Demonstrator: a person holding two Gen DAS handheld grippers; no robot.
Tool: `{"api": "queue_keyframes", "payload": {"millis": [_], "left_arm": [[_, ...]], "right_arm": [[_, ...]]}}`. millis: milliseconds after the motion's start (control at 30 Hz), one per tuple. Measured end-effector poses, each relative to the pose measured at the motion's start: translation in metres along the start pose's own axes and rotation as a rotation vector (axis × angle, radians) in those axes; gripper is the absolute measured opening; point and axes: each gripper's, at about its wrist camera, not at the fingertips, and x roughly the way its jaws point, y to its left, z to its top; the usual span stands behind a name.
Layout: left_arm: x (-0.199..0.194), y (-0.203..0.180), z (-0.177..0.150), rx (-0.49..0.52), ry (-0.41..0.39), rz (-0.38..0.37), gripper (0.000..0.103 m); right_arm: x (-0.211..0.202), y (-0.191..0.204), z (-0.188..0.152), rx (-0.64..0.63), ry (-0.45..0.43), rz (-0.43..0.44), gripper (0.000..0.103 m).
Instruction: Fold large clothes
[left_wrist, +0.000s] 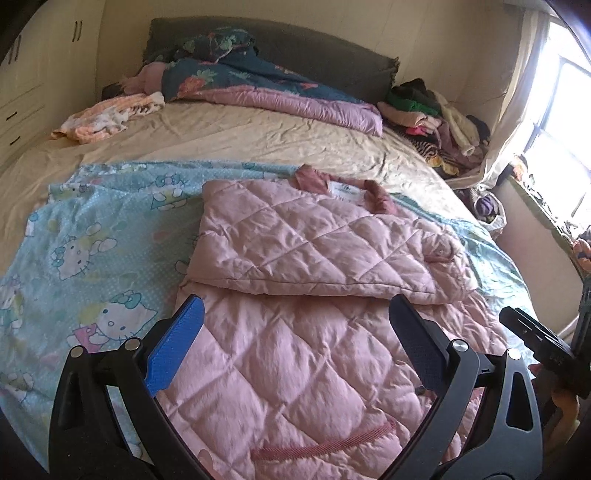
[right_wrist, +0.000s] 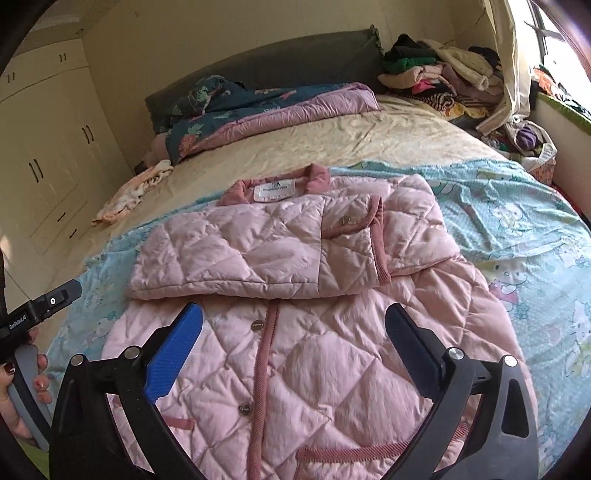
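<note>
Left claw (left_wrist: 295, 306) and right claw (right_wrist: 293, 314) wide apart, empty.

The jacket (right_wrist: 295, 295) lies on a sheet (right_wrist: 517, 229) spread over the near half of the bed (left_wrist: 240, 136), its sleeves folded across the chest (collar toward the headboard). A quilt (left_wrist: 258, 88) is bunched at the upper centre, a clothes pile (left_wrist: 436, 110) at upper right, and a wardrobe (right_wrist: 44, 158) stands at the left edge.

pink quilted jacket (right_wrist: 295, 295), (cartoon-cat) blue sheet (right_wrist: 517, 221)

Rumpled quilt (left_wrist: 280, 92), clothes heap (right_wrist: 439, 77), wardrobe (right_wrist: 48, 155).
</note>
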Motion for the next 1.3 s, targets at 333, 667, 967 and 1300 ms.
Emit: {"api": "queue_keyframes", "payload": {"millis": [333,667,967,1300], "left_arm": [[-0.024,-0.009,-0.022,-0.03,-0.018,-0.016,0.094],[-0.058,-0.029,-0.036,-0.017,-0.053,-0.023,0.094],[-0.1,-0.046,-0.039,0.002,-0.099,-0.007,0.094],[-0.135,-0.07,-0.055,0.022,-0.118,0.007,0.094]], "right_arm": [[-0.036,0.004,-0.005,-0.032,-0.04,-0.006,0.099],[-0.073,0.003,-0.004,-0.052,-0.077,0.012,0.099],[-0.115,0.008,-0.004,-0.086,-0.125,0.027,0.099],[-0.154,0.001,-0.008,-0.12,-0.134,0.028,0.099]]}}
